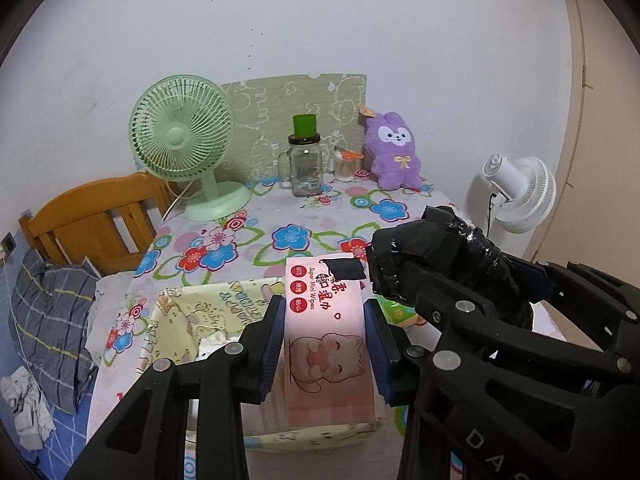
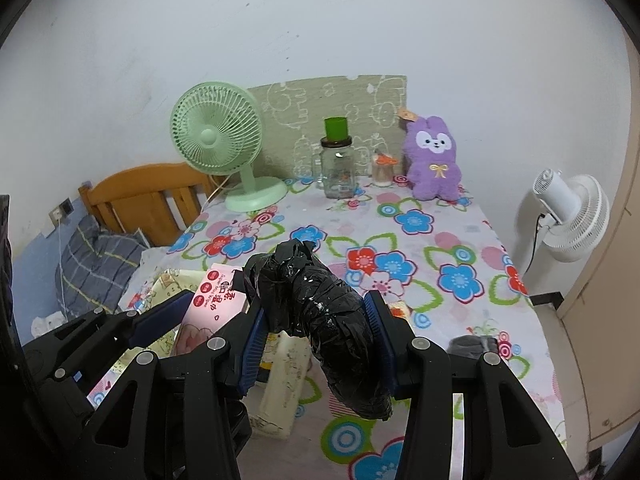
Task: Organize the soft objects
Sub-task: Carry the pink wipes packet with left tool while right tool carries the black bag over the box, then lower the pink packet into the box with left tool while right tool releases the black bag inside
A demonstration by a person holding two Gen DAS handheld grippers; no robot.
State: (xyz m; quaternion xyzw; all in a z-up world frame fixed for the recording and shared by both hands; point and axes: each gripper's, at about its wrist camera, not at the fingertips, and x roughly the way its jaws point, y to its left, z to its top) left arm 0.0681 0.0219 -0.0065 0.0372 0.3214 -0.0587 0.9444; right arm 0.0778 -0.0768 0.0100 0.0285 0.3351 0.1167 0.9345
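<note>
My left gripper (image 1: pixel 325 322) is shut on a pink wipes pack (image 1: pixel 328 340) with a cat picture, held over a yellow fabric storage box (image 1: pixel 192 320). My right gripper (image 2: pixel 316 320) is shut on a black crinkled plastic bundle (image 2: pixel 324 312), held just to the right of the left gripper and above the box's edge (image 2: pixel 280 376). The bundle (image 1: pixel 440 256) and right gripper also show at the right in the left wrist view. The wipes pack (image 2: pixel 216 292) shows left of the bundle in the right wrist view. A purple plush rabbit (image 1: pixel 394 152) sits at the table's far right.
The table has a flowered cloth (image 2: pixel 440 248). At its back stand a green desk fan (image 1: pixel 184 148), a glass jar with a green cup on top (image 1: pixel 306 160) and a small cotton-swab jar (image 1: pixel 346 166). A white fan (image 2: pixel 568 216) stands right; a wooden bed (image 1: pixel 96 220) left.
</note>
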